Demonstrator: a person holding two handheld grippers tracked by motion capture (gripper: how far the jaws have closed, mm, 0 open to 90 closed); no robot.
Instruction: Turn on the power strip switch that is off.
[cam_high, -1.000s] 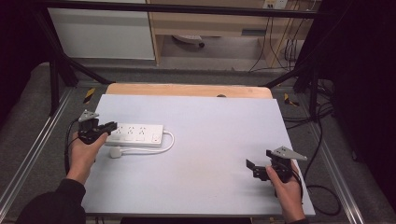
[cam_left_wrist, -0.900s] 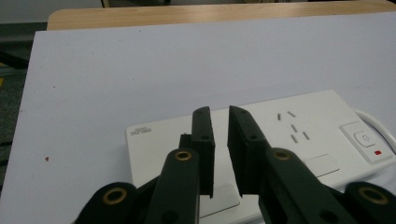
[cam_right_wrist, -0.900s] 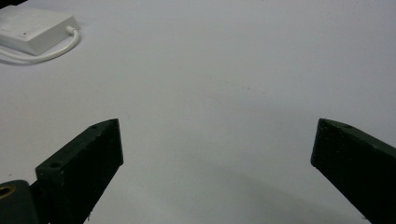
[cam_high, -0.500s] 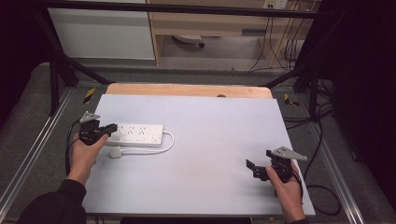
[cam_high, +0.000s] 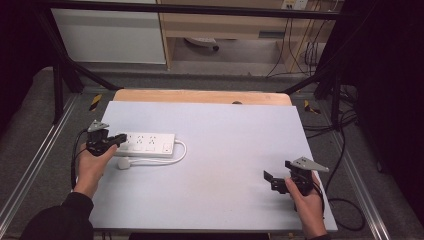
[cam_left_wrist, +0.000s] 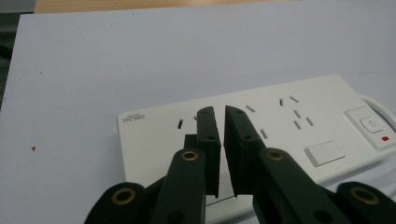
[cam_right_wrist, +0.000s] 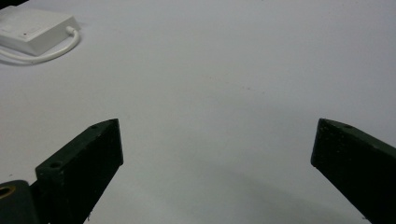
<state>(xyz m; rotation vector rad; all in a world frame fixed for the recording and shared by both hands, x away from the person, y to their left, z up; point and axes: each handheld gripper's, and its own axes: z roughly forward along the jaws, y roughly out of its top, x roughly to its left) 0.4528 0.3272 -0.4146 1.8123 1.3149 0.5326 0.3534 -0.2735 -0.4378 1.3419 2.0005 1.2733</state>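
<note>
Hovering nearly closed and empty over the white plastic power strip (cam_left_wrist: 261, 140), the left gripper (cam_left_wrist: 218, 119) fingers haven't gripped it, while the right gripper (cam_high: 275, 181) fingers gape wide.

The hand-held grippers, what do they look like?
Each hand-held gripper, left and right, is black with two flat, blocky jaws. Brass-coloured rivets dot the left one's arms. A grey three-cornered plate tops each, and black cables trail off. The person wears a dark sleeve.
</note>
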